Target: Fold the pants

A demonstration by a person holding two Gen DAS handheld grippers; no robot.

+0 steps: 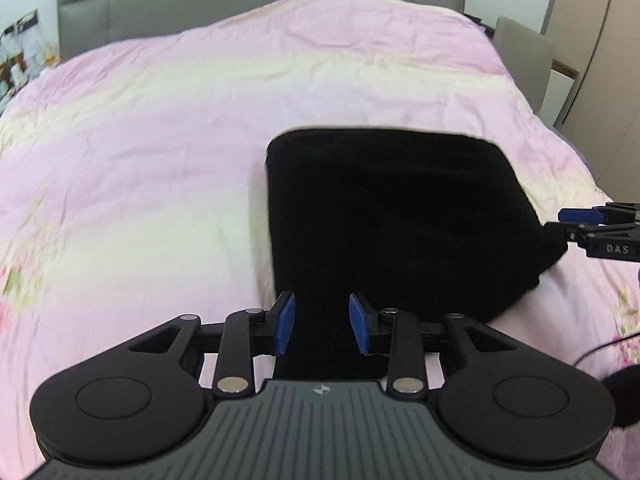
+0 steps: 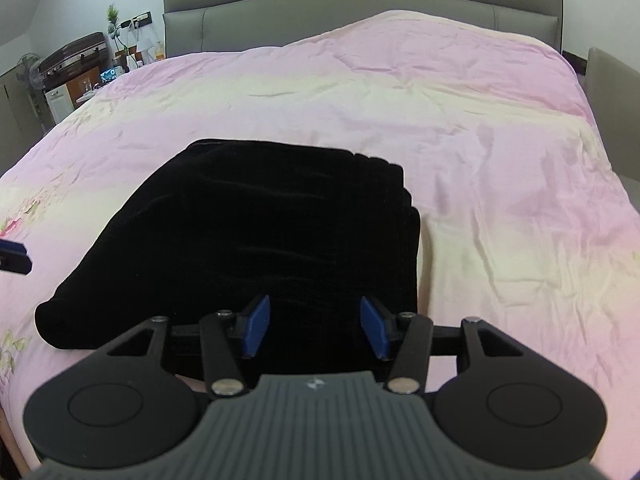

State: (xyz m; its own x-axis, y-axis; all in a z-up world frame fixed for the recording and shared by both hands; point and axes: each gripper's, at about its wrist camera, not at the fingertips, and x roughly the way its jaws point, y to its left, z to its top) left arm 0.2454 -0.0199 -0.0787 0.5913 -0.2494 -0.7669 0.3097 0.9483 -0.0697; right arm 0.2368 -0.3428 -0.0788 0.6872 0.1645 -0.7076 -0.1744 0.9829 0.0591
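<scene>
The black pants [image 1: 392, 216] lie folded into a thick rectangle on the pink bedspread [image 1: 140, 152]. My left gripper [image 1: 322, 322] is open, its blue pads over the near left edge of the pants. My right gripper [image 2: 316, 326] is open above the near right part of the pants [image 2: 260, 240]. The right gripper also shows at the right edge of the left wrist view [image 1: 600, 228], beside the pants' right corner. The left gripper's blue pad [image 2: 14, 248] shows at the left edge of the right wrist view. Neither gripper holds cloth.
A grey padded headboard [image 2: 360, 4] stands at the far end of the bed. A grey chair [image 1: 524, 56] and a wardrobe [image 1: 600, 40] stand to the right. A cluttered cabinet with a fan and plant [image 2: 76, 68] stands at the far left.
</scene>
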